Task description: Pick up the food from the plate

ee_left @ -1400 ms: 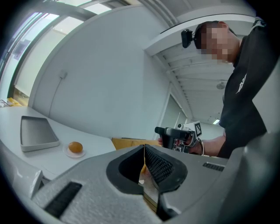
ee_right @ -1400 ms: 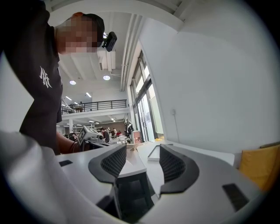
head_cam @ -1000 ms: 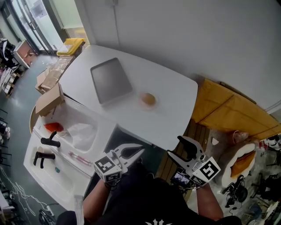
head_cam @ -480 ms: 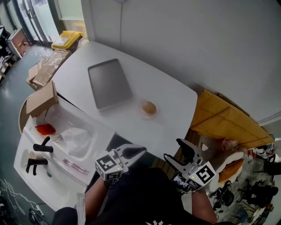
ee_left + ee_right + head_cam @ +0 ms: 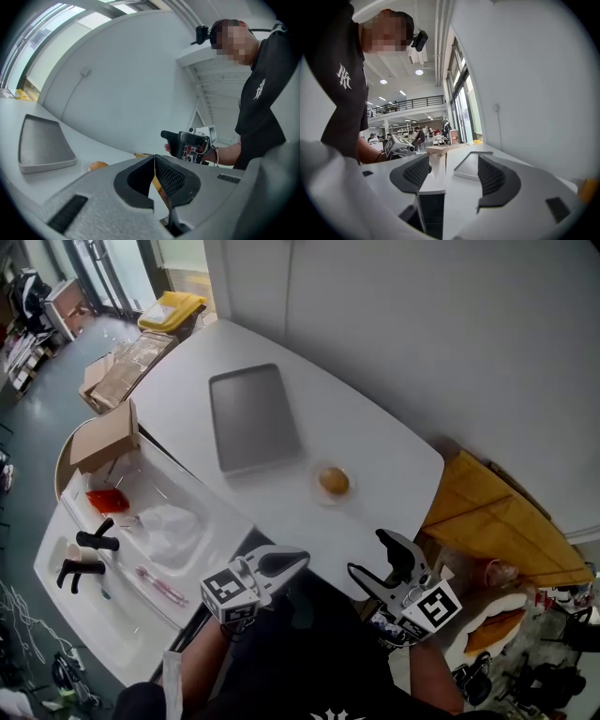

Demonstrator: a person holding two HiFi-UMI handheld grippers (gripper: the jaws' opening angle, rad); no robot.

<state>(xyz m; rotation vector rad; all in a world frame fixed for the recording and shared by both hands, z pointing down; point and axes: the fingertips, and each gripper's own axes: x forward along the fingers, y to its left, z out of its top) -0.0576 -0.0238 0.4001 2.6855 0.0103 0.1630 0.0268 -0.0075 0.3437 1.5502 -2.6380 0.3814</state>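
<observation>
My left gripper (image 5: 300,559): fingers pressed together, empty. My right gripper (image 5: 369,554): fingers spread, just been opening, empty. Food (image 5: 334,481): on plate (image 5: 320,495), ahead of both fingertips, untouched.

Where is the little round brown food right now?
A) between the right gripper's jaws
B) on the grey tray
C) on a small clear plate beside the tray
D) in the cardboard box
C: the food sits on its clear plate on the white table, just off the grey tray.
</observation>
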